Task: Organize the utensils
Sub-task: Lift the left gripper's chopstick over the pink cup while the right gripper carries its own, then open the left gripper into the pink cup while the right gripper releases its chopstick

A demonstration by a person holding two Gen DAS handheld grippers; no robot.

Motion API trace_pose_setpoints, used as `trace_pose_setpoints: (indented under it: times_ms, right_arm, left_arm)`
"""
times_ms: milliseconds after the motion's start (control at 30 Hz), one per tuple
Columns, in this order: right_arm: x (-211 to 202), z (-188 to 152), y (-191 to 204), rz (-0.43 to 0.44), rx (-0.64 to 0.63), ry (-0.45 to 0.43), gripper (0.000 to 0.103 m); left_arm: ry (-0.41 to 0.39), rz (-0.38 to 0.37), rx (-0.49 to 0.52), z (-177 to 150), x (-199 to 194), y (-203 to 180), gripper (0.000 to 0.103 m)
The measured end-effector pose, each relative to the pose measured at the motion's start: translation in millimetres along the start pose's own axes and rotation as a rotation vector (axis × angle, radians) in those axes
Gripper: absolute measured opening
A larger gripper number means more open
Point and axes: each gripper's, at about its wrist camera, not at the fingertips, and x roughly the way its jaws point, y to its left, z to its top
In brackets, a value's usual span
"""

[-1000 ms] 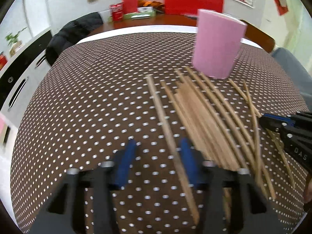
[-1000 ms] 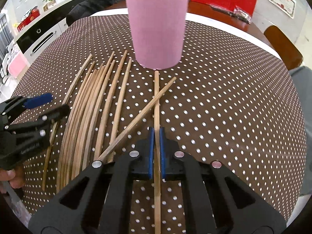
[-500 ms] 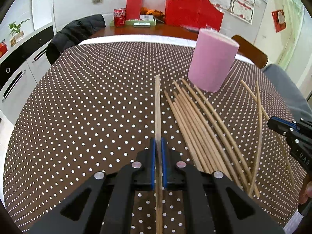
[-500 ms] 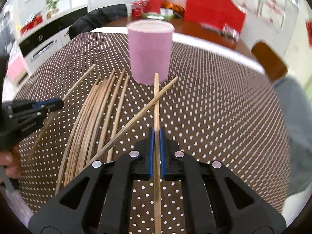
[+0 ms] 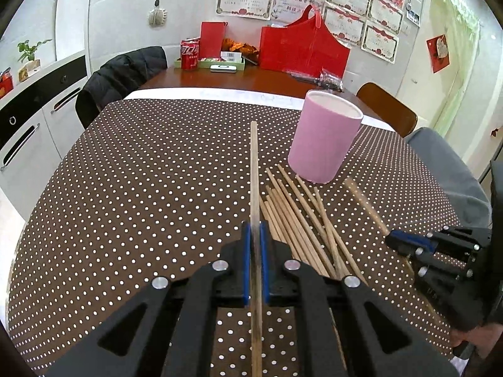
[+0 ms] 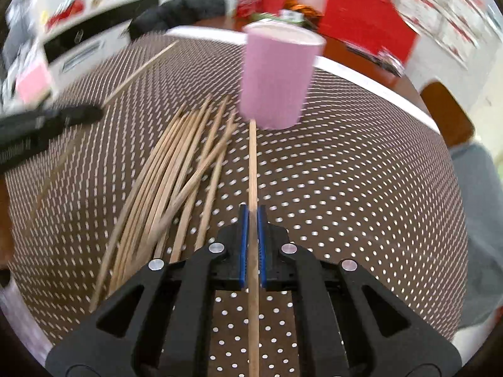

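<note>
A pink cup (image 5: 323, 143) stands upright on the brown dotted tablecloth (image 5: 141, 172). Several wooden chopsticks (image 5: 298, 216) lie fanned out in front of it. My left gripper (image 5: 255, 235) is shut on one chopstick (image 5: 254, 169), lifted above the cloth and pointing away from me, left of the cup. My right gripper (image 6: 252, 220) is shut on another chopstick (image 6: 252, 163), whose tip points at the base of the pink cup (image 6: 278, 78). In the left wrist view the right gripper (image 5: 405, 240) shows at the right with its chopstick (image 5: 364, 202). The loose chopsticks (image 6: 176, 163) lie left of my right gripper.
The right wrist view is blurred. Behind the cloth a wooden table (image 5: 251, 78) carries a red bag (image 5: 301, 50), a red can (image 5: 189, 55) and a tray. A dark jacket hangs on a chair (image 5: 122, 75) at the far left; a grey seat (image 5: 446, 169) stands at the right.
The left gripper closed on a chopstick and lifted it off the cloth. The right gripper, holding its chopstick throughout, rose and swung, leaving the crossed chopstick on the cloth.
</note>
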Motion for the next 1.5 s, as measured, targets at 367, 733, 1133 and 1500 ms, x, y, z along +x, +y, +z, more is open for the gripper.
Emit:
trace_pose_setpoints:
  times_ms: [367,733,1133,1500]
  right_arm:
    - [-57,27,-29,0.279,0.217,-0.303,0.006]
    - [-92,110,-56,0.301,0.259,-0.532,0.006]
    - [-96,168,-79,0.23,0.217,-0.61,0.006]
    - [-37,167,-86,0.231,0.24,-0.513,0.006]
  left_arm:
    - [-0.159,-0.1,0.0,40,-30,-7,0.006]
    - [-0.542,-0.347,0.006,141,-49,-29,0.006]
    - [-0.67,-0.43,-0.011,193,17,-58,0.006]
    - [-0.61,-0.35,0.017,185,88,-69,0.006]
